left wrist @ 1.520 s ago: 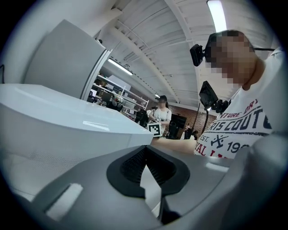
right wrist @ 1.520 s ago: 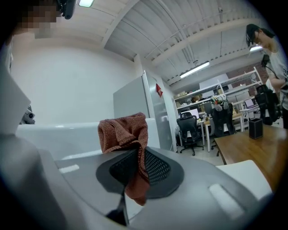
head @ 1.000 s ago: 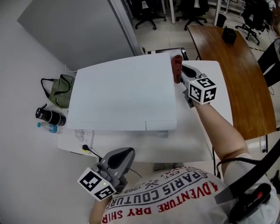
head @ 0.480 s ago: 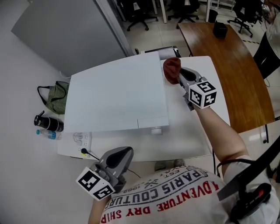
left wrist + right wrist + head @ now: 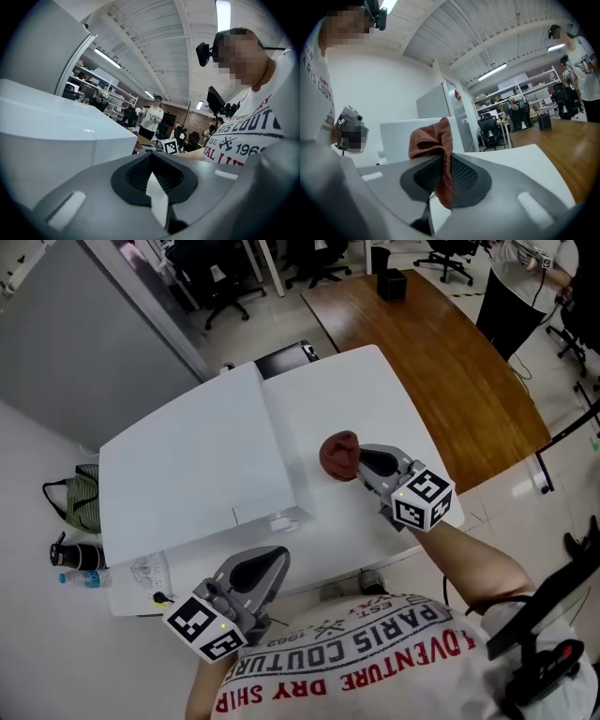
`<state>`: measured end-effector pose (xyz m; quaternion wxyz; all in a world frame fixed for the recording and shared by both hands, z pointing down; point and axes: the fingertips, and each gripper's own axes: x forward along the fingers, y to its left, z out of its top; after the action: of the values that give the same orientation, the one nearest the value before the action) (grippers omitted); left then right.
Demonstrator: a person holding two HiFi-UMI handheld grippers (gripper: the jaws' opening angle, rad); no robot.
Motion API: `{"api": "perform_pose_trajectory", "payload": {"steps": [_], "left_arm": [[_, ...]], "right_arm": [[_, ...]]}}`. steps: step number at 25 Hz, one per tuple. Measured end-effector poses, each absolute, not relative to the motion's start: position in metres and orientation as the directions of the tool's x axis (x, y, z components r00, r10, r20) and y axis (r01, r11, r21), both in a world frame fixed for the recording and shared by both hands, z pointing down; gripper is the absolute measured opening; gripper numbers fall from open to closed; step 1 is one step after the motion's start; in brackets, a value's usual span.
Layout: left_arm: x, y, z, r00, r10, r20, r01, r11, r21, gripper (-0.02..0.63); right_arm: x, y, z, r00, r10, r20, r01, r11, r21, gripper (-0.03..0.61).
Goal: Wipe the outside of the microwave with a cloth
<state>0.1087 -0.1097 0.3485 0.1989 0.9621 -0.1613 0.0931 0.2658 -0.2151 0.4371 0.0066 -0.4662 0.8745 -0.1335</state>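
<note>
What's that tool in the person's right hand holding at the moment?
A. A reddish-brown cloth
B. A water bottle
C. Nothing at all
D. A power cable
A: in the right gripper view, the right gripper has its jaws closed on a bunched reddish-brown cloth that sticks up above them.

Bystander (image 5: 525, 287) cut off by top edge, green bag (image 5: 84, 498) partly hidden behind microwave (image 5: 187, 474)
</note>
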Motion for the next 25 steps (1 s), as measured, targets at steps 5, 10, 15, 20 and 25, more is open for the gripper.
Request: {"api": "perform_pose_trajectory", "payload": {"steps": [5,10,15,20,25], "left_arm": [[0.132,-0.106,0.350,0.952,-0.204,0.230,-0.278,-0.891,0.360,0.002],[0.139,-0.105,0.351,0.959,-0.164,0.230,-0.241,-0.900,0.363,0.002],[0.132,-0.109,0.347,0.958,-0.158,0.238,-0.238,-0.903,0.358,0.002],[0.118,-0.113,0.343,0.955,-0.172,0.240,-0.249,-0.905,0.344,0.002],[0.098,-0.122,0.341,0.941,-0.228,0.248,-0.305,-0.889,0.340,0.002]], "right_arm": [[0.247,-0.170,0.451,-0.603,-0.786,0.138,-0.791,0.566,-0.235,0.035],[0.236,-0.151,0.460,-0.598,-0.792,0.121,-0.782,0.545,-0.303,0.035],[0.217,-0.155,0.474,-0.611,-0.780,0.133,-0.772,0.551,-0.315,0.035],[0.196,-0.168,0.488,-0.638,-0.755,0.149,-0.754,0.574,-0.318,0.035],[0.188,-0.187,0.492,-0.638,-0.755,0.153,-0.753,0.571,-0.327,0.035]]}}
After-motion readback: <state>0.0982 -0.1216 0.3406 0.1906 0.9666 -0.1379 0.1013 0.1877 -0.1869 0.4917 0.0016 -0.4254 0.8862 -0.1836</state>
